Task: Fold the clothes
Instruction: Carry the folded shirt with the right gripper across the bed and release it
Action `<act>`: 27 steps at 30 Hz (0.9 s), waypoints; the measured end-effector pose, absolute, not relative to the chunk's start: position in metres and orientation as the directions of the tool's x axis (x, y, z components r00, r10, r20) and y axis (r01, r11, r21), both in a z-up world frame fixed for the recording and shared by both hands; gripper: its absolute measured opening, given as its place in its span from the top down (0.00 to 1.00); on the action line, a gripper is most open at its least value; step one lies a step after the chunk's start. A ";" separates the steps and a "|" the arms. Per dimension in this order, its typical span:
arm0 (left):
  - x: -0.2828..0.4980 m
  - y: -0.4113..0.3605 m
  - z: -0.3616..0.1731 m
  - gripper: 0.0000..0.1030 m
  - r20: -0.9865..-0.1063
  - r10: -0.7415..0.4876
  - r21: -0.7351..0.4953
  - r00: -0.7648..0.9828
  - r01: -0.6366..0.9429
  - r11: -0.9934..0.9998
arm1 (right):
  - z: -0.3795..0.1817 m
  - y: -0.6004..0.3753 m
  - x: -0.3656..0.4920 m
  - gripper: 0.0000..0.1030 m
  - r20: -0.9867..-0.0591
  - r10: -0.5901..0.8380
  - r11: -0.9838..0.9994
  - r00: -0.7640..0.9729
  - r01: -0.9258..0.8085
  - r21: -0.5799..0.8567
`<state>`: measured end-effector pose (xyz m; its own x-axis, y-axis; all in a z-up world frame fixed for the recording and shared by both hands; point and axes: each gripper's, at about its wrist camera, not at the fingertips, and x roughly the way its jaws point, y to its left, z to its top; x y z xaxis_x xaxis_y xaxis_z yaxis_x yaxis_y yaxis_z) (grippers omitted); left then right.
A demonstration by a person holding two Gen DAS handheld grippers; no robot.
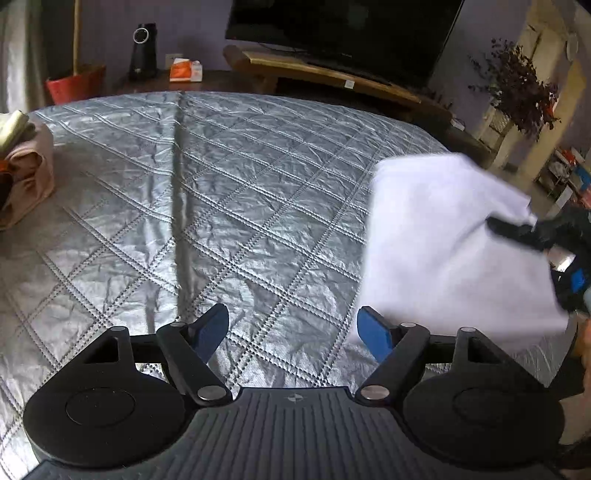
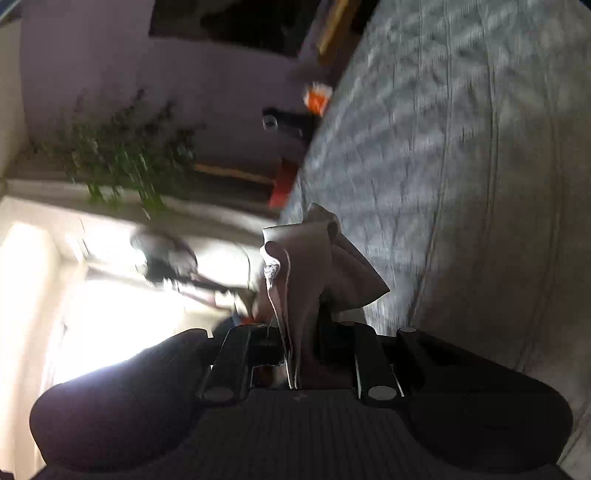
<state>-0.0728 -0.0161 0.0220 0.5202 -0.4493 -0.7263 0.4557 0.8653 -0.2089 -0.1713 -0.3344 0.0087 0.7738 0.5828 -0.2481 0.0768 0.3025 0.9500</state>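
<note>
1. The left claw [image 1: 293, 334] hangs over a bed covered with a grey quilted bedspread [image 1: 207, 192]. Its blue-padded fingers [image 1: 375, 334] stand wide apart with nothing between them, only the quilt below.
2. A white garment [image 1: 439, 236] is held up in the air at the right of the left wrist view, above the right part of the bed. It looks like a folded, roughly square panel, blurred at its edges.
3. The right claw [image 1: 517, 230] comes in from the right edge of that view and grips the white garment at its right side.
4. In the right wrist view the picture is rolled sideways and blurred. There the right claw [image 2: 299, 332] is nearly closed, and bunched folds of the garment [image 2: 314, 258] run between its fingers and stick out past them.
5. At the left edge of the bed lies a pile of other clothes [image 1: 26, 173]: a pinkish-beige piece, with something pale yellow on top and a bit of orange at the side.
6. Beyond the bed stand a dark television [image 1: 340, 33] on a wooden stand [image 1: 325, 70], a black fan-like device [image 1: 142, 51], an orange and white packet [image 1: 186, 70] and a red pot [image 1: 75, 85].
7. A dark-leaved plant [image 1: 517, 88] stands at the right of the room.
</note>
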 end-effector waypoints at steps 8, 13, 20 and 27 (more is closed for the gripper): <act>-0.081 -0.027 0.022 0.21 -0.707 -0.439 -0.140 0.555 0.498 0.856 | 0.016 -0.433 -0.169 0.83 -0.101 0.279 0.149 0.955 0.060 0.987; -0.084 -0.036 0.016 0.21 -0.721 -0.431 -0.115 0.543 0.520 0.847 | -0.026 -0.495 -0.167 0.83 -0.088 0.030 -0.023 0.996 0.088 0.996; -0.085 -0.043 0.011 0.21 -0.730 -0.442 -0.116 0.522 0.543 0.832 | -0.070 -0.524 -0.159 0.82 -0.331 -0.091 0.084 0.939 0.339 0.937; -0.084 -0.045 0.009 0.21 -0.733 -0.442 -0.117 0.517 0.544 0.831 | -0.030 -0.505 -0.166 0.34 -0.480 -0.162 0.389 0.862 0.503 0.772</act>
<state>-0.0836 -0.0448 0.0092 0.5172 -0.4415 -0.7332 0.5440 0.8309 -0.1166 -0.1661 -0.5053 -0.0301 0.8622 -0.1615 -0.4802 0.5028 0.3889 0.7720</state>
